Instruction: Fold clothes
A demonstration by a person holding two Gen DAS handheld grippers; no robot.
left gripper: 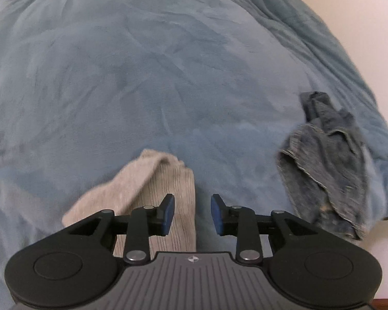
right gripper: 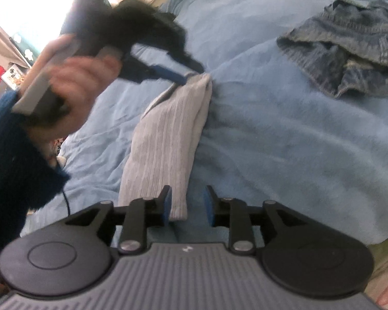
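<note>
Down at the bottom of the left wrist view, the left gripper point(left gripper: 192, 213) stands partly open and empty over a grey sweater point(left gripper: 152, 193); jeans point(left gripper: 328, 162) lie at right on the blue blanket point(left gripper: 142, 64). Right wrist view: the right gripper point(right gripper: 186, 205) is likewise parted, the sweater's end point(right gripper: 178, 206) loose between its pads. No writing is readable.

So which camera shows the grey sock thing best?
The right wrist view: the grey ribbed garment lies there almost whole, folded lengthwise on the blue blanket. In the left wrist view the left gripper covers its near part, so less of it shows.
</note>
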